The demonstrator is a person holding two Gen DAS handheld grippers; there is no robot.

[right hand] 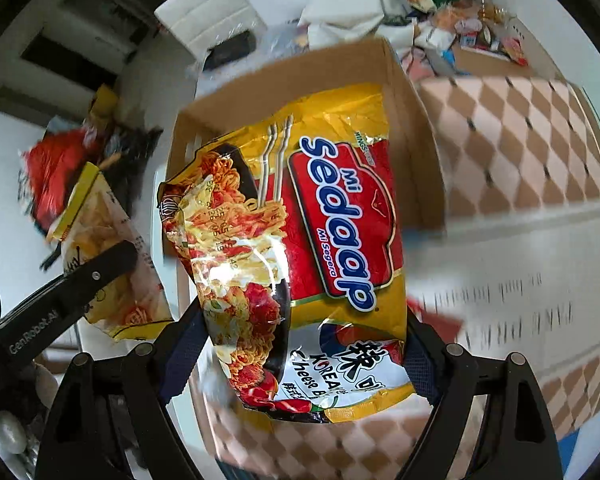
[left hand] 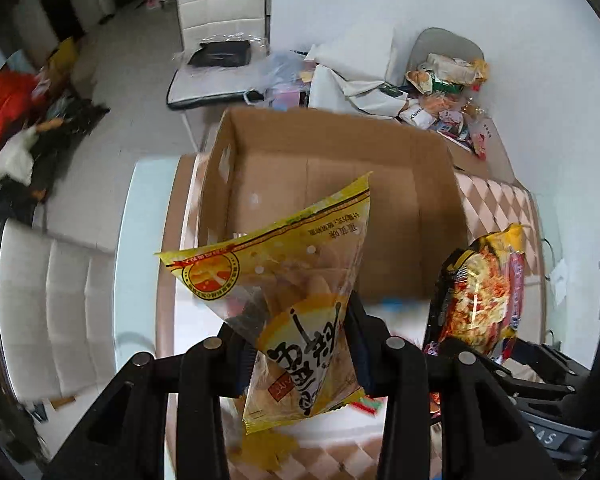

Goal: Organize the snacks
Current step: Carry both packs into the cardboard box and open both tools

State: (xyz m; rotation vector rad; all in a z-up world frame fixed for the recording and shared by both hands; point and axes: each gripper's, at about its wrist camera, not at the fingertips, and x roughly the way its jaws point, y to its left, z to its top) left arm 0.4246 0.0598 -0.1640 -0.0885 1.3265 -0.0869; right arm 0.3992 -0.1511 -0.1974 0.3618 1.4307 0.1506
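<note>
Checkered pink-and-cream cloth on the counter (right hand: 540, 152), white chairs beyond, and an open cardboard box (left hand: 332, 184) sitting right in the middle of it all. Left tongs (left hand: 300, 344) are clamped tight on a yellow snack bag (left hand: 296, 320), dangling above the near edge of the box. Right tongs (right hand: 300, 360) stand wide but gripping a noodle packet (right hand: 300, 248) (the Mi Sedaap cheese one), held over the box too. At the far end of the counter, a heap of snacks (left hand: 448, 88) spills out of a second carton.
</note>
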